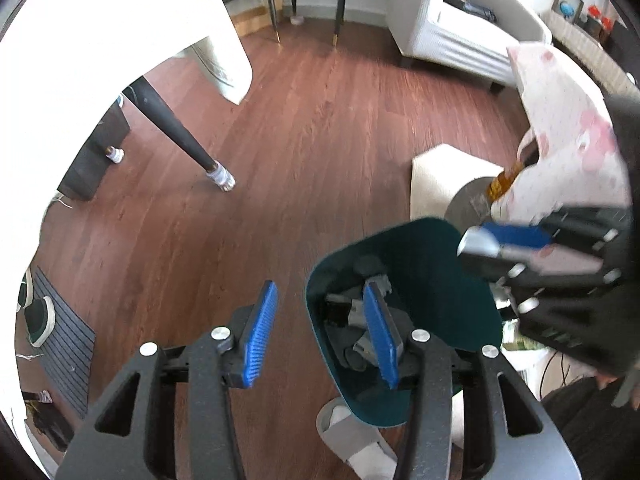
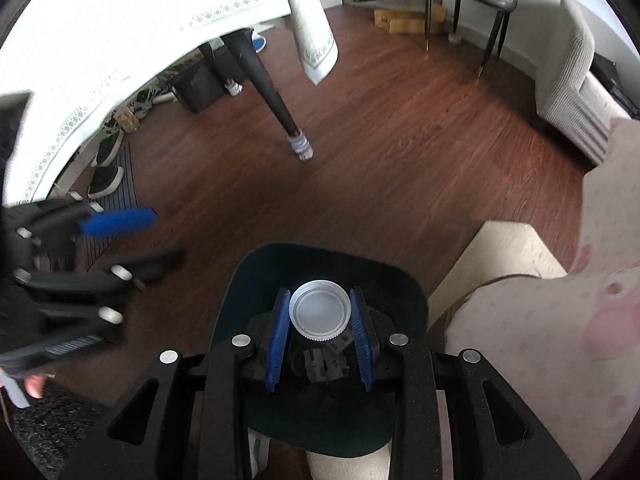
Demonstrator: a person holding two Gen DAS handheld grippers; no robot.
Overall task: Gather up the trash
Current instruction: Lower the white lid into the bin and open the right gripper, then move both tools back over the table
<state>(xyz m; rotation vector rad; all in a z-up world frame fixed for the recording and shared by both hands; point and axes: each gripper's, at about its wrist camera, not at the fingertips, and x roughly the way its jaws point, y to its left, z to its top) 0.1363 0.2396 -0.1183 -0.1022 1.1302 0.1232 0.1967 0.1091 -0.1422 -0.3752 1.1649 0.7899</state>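
A dark teal trash bin (image 1: 436, 280) stands on the wood floor, with dark scraps (image 1: 340, 308) lying inside it. My left gripper (image 1: 320, 286) hangs open over the bin's left rim, and nothing is between its blue pads. It also shows in the right wrist view as the left gripper (image 2: 166, 236), off to the left of the bin (image 2: 248, 276). My right gripper (image 2: 320, 294) is shut on a round white plastic lid (image 2: 320, 314), held flat right above the bin's mouth. The left wrist view catches the right gripper (image 1: 476, 252) and the lid (image 1: 476, 242) at the bin's far right rim.
A white tablecloth (image 2: 120, 32) hangs over a table with a black leg (image 2: 276, 96). A shoe (image 2: 106, 178) sits on a ribbed mat (image 1: 64, 348) at the left. A beige rug (image 1: 436, 176) lies behind the bin, a white armchair (image 1: 452, 36) farther back. A pink-patterned sleeve (image 2: 540, 340) fills the right.
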